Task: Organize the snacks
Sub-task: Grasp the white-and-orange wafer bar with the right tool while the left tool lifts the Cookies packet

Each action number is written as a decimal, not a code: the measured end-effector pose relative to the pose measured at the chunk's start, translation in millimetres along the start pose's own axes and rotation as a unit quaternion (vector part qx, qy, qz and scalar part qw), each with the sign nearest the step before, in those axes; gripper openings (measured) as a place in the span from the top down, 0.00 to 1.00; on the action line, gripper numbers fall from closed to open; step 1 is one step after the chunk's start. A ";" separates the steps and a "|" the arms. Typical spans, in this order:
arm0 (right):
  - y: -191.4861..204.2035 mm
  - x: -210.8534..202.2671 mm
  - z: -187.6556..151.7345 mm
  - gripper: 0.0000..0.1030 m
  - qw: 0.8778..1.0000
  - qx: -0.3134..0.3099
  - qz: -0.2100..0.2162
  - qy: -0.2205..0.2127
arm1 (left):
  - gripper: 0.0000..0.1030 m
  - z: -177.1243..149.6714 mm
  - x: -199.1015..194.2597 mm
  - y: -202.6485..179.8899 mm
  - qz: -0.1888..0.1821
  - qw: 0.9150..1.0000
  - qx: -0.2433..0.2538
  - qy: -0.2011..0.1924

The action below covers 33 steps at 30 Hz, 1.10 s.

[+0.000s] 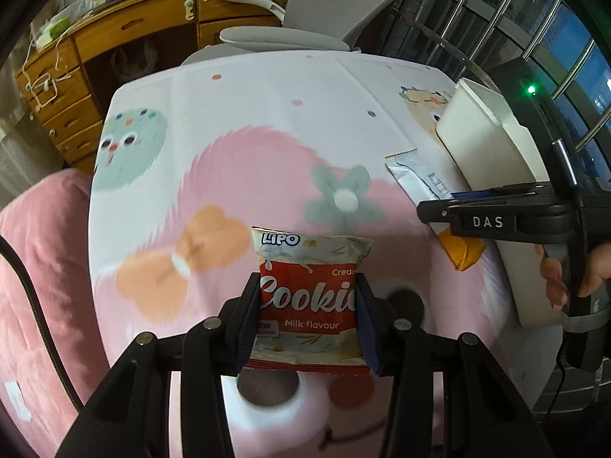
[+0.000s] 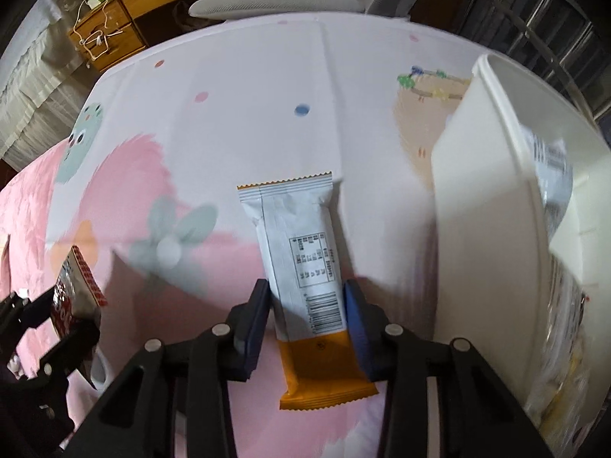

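Left gripper (image 1: 308,316): clamped on the red-and-white cookie packet (image 1: 310,301), one dark pad pressed against each side edge, the packet held up clear of the table with its printed front facing the wrist camera.
Right gripper (image 2: 307,324): pointing down at the table, its blue pads straddling the white-and-orange snack bar (image 2: 305,278); the pad on the right of that view looks to be touching the wrapper's edge, the other sits just beside it, so I cannot tell if the grip is firm.
Snack bar: lying flat on the tablecloth (image 2: 244,122), back side up with barcode and printed table showing, white end away from the gripper, orange end toward it.
White bin (image 2: 492,206): standing just beside the snack bar, on the right of that view; at least one wrapped snack (image 2: 553,168) is inside against its far wall, blurred.
Cookie packet from the other side: seen at the left edge of the right wrist view (image 2: 74,286), gripped by the other tool, well apart from the bin.
Person: a hand (image 1: 561,271) wraps the handle of the right tool at the right edge of the left wrist view.
Tablecloth: white and pink with cartoon creatures, flowers and coloured dots.
Background: a grey office chair (image 1: 267,34) behind the table, a wooden desk with drawers (image 1: 126,34) beyond it.
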State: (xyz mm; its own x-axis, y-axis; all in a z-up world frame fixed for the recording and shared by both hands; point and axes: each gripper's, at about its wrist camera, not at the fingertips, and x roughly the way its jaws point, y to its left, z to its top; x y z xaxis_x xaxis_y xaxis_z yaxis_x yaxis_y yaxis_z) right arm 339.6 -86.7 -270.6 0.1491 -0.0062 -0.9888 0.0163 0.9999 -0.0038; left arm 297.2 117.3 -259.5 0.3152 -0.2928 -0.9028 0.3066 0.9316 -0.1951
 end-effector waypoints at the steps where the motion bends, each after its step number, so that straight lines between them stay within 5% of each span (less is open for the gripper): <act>1: 1.4 -1.1 -4.8 0.63 1.000 0.001 0.002 0.003 | 0.58 -5.6 -4.2 -0.8 0.000 1.000 -0.004 0.000; 21: 35.3 -47.1 -145.8 0.64 0.997 0.005 0.051 0.058 | 0.57 -111.6 -101.8 -26.9 -0.022 0.998 -0.056 -0.019; 33: 15.5 -101.2 -199.1 0.64 0.997 0.004 0.065 0.033 | 0.57 -111.2 -141.9 -73.9 -0.059 0.997 -0.020 -0.053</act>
State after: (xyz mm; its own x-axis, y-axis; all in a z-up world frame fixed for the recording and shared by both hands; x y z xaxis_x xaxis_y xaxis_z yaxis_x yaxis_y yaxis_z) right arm 128.0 -67.4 -200.3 0.0848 0.1247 -0.9886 0.0100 0.9920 0.1259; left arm 130.0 114.0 -159.6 0.3728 -0.4206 -0.8271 0.3129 0.8961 -0.3147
